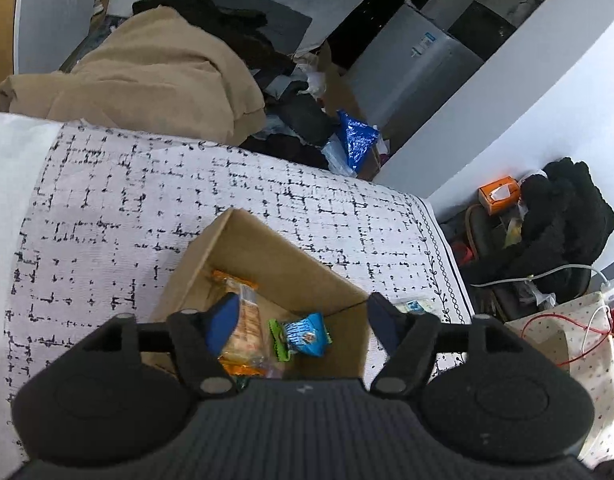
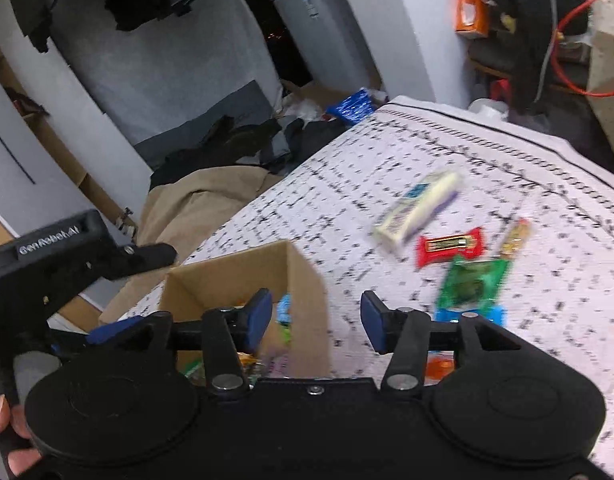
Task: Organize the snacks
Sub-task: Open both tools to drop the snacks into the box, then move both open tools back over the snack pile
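Both claws hang over the cardboard box (image 1: pixel 267 264) right now, and both are released with nothing between the pads. Your left claw (image 1: pixel 303 316) stands wide above the box's open mouth; down inside you can see an orange-ended cracker pack (image 1: pixel 243 328) and a blue packet (image 1: pixel 307 334) lying on the bottom. Your right claw (image 2: pixel 315 322) straddles the box's near wall, jaws parted, empty. Out on the patterned desk (image 2: pixel 387 152) to the right, more snacks wait: a white bar (image 2: pixel 419 208), a red wrapper (image 2: pixel 449 246), a green packet (image 2: pixel 471 284) and a thin stick (image 2: pixel 515 236) just beside it. The view is blurred there, so labels are unreadable. My read: next pick is the green packet, nearest your right claw. Come at it from above, pinch across its narrow width, and lift clear of the box wall before you swing over.
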A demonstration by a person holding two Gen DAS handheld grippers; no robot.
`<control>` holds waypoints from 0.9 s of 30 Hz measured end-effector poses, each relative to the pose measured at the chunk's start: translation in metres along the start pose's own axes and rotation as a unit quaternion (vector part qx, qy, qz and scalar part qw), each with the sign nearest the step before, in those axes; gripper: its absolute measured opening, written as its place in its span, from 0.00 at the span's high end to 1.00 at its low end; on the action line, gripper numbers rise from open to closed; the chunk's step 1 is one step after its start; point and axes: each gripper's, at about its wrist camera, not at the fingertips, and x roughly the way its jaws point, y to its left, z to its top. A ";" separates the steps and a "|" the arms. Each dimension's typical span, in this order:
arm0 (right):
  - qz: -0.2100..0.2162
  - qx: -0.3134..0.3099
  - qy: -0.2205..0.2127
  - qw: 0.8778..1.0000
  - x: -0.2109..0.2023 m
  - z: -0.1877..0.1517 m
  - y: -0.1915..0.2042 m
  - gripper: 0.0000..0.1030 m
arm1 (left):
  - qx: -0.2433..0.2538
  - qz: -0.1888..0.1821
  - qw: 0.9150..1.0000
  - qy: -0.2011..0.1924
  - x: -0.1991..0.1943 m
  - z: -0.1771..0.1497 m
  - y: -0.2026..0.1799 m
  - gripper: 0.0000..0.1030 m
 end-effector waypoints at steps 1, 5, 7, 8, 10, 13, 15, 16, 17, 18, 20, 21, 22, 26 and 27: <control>-0.002 0.002 -0.001 1.000 -0.003 0.000 -0.004 0.50 | 0.004 -0.002 1.000 -0.001 -0.001 -0.001 -0.003 0.22; -0.015 0.006 -0.007 1.000 -0.017 -0.001 -0.020 0.44 | 0.022 -0.008 1.000 -0.003 -0.003 -0.007 -0.016 0.19; -0.020 0.008 -0.009 1.000 -0.024 0.000 -0.028 0.41 | 0.029 -0.006 1.000 -0.002 -0.003 -0.010 -0.021 0.19; -0.023 0.007 -0.010 1.000 -0.028 0.001 -0.031 0.39 | 0.031 -0.007 1.000 0.000 -0.004 -0.012 -0.024 0.19; -0.030 0.005 -0.014 0.999 -0.034 0.004 -0.037 0.36 | 0.034 -0.012 0.999 0.002 -0.004 -0.014 -0.028 0.19; -0.038 0.008 -0.021 0.999 -0.042 0.008 -0.048 0.33 | 0.046 -0.011 0.999 0.000 -0.006 -0.018 -0.037 0.18; -0.041 0.009 -0.025 0.999 -0.046 0.009 -0.054 0.29 | 0.056 -0.010 0.998 -0.002 -0.007 -0.022 -0.043 0.18; -0.043 0.010 -0.028 0.999 -0.048 0.009 -0.058 0.28 | 0.062 -0.010 0.998 -0.002 -0.007 -0.024 -0.047 0.18; -0.045 0.011 -0.029 0.999 -0.049 0.009 -0.061 0.27 | 0.066 -0.010 0.998 -0.001 -0.006 -0.026 -0.049 0.18; -0.046 0.013 -0.031 0.998 -0.050 0.009 -0.065 0.27 | 0.072 -0.010 0.997 0.001 -0.005 -0.029 -0.052 0.18; -0.047 0.017 -0.032 0.998 -0.052 0.009 -0.073 0.25 | 0.084 -0.010 0.996 0.006 -0.003 -0.035 -0.058 0.18; -0.048 0.019 -0.033 0.998 -0.053 0.009 -0.077 0.24 | 0.091 -0.010 0.996 0.008 -0.002 -0.038 -0.061 0.18; -0.050 0.021 -0.033 0.998 -0.054 0.009 -0.081 0.24 | 0.098 -0.010 0.995 0.010 -0.001 -0.041 -0.065 0.18; -0.051 0.030 -0.030 0.998 -0.054 0.008 -0.095 0.24 | 0.121 -0.015 0.992 0.018 0.003 -0.053 -0.077 0.18; -0.051 0.032 -0.029 0.998 -0.054 0.008 -0.098 0.24 | 0.127 -0.017 0.992 0.019 0.005 -0.055 -0.080 0.18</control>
